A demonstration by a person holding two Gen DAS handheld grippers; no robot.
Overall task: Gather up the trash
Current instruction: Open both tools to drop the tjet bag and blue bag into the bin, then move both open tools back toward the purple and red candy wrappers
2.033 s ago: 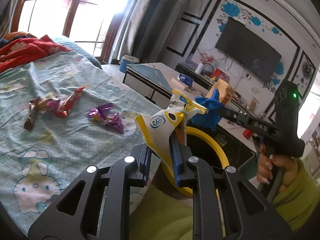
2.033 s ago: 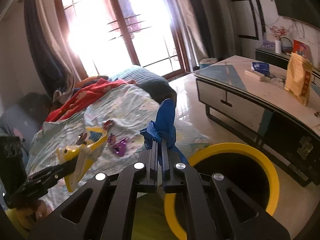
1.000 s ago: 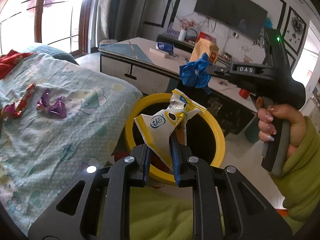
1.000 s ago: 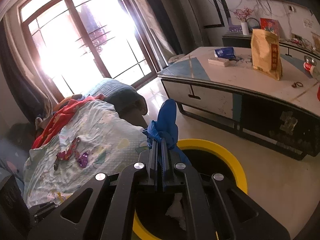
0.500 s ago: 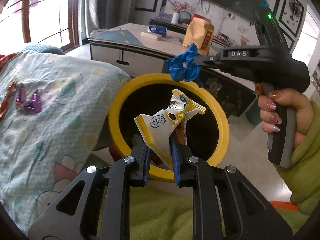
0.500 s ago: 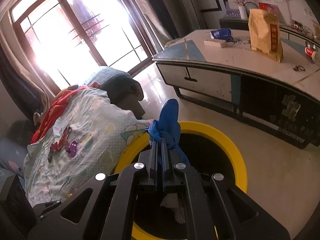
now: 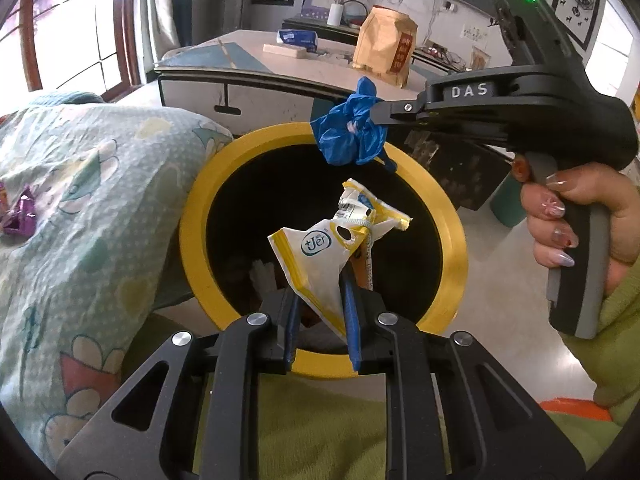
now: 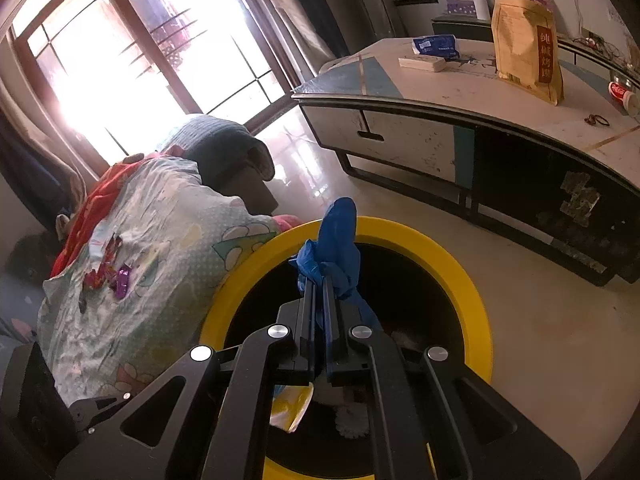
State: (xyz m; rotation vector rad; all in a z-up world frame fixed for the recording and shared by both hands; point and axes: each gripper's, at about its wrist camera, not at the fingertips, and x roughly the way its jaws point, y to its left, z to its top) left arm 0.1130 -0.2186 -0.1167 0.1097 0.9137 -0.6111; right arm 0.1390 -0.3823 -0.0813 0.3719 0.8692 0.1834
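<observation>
My left gripper (image 7: 320, 300) holds a yellow and white wrapper (image 7: 320, 256) over the mouth of the yellow-rimmed bin (image 7: 192, 216); its jaws have begun to part but the wrapper still sits between them. My right gripper (image 8: 319, 280) is shut on a crumpled blue bag (image 8: 334, 240) above the same bin (image 8: 472, 300). It also shows in the left wrist view (image 7: 372, 116), with the blue bag (image 7: 348, 132) over the bin's far rim. White trash lies inside the bin (image 7: 262, 276).
A patterned bedspread (image 7: 80, 208) lies left of the bin, with purple and red wrappers (image 8: 116, 276) on it. A low table (image 8: 460, 92) behind the bin carries a brown paper bag (image 8: 528, 44) and small boxes.
Both grippers have swung from the bed to above the bin and come lower over its mouth. The left jaws are slightly wider apart than before.
</observation>
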